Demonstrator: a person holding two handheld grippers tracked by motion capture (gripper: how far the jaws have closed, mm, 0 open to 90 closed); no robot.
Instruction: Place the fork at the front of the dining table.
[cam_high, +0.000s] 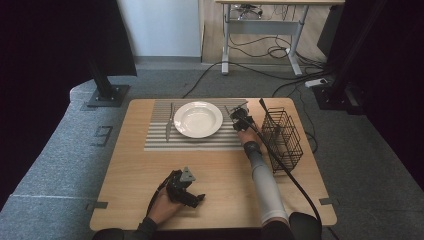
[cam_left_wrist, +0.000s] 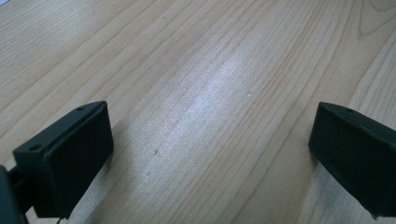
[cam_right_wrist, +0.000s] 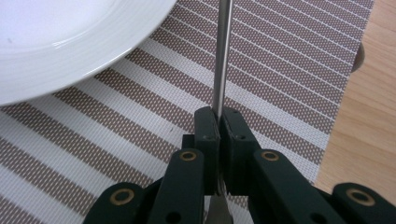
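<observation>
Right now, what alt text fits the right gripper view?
The right gripper is shut on a thin metal utensil handle above a striped placemat. A white plate lies at upper left, bare wooden table at right.

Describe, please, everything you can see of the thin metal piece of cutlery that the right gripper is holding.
The metal utensil is a slim, shiny, silver-coloured piece of cutlery, apparently steel. Its narrow straight handle runs away from the camera, over the striped placemat, just beside the rim of the white plate. The right gripper is shut on the handle, both black jaws pressing its sides. A wider part shows below the jaws, but whether it is a fork or spoon cannot be told.
</observation>
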